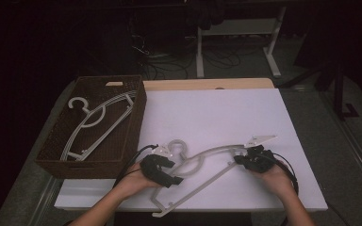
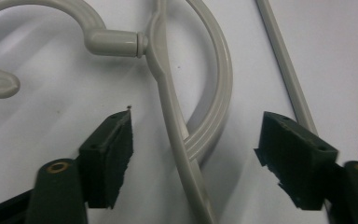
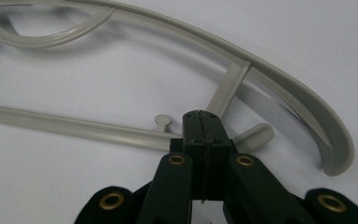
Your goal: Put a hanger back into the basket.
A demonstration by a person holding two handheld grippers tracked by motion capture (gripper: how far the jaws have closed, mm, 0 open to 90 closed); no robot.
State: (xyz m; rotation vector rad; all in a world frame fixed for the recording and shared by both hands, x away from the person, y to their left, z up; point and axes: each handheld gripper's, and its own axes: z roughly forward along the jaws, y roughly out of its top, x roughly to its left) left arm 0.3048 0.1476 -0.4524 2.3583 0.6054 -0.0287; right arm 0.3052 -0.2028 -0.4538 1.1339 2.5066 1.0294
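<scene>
A pale grey plastic hanger (image 1: 202, 157) lies flat on the white tabletop (image 1: 217, 113), hook toward the left. My left gripper (image 1: 172, 172) sits just below the hook; in the left gripper view its jaws (image 2: 196, 140) stand apart on either side of the hanger's shoulder arm (image 2: 168, 93), pads clear of it. My right gripper (image 1: 242, 160) is at the hanger's right end. In the right gripper view its jaws (image 3: 204, 123) are shut on the thin bottom bar (image 3: 74, 126), beside the curved shoulder end (image 3: 307, 107).
A dark woven basket (image 1: 136, 113) stands at the table's left and holds another pale hanger (image 1: 96, 122). A wooden strip (image 1: 207, 84) runs along the far edge. Beyond it are table legs and cables on a dark floor.
</scene>
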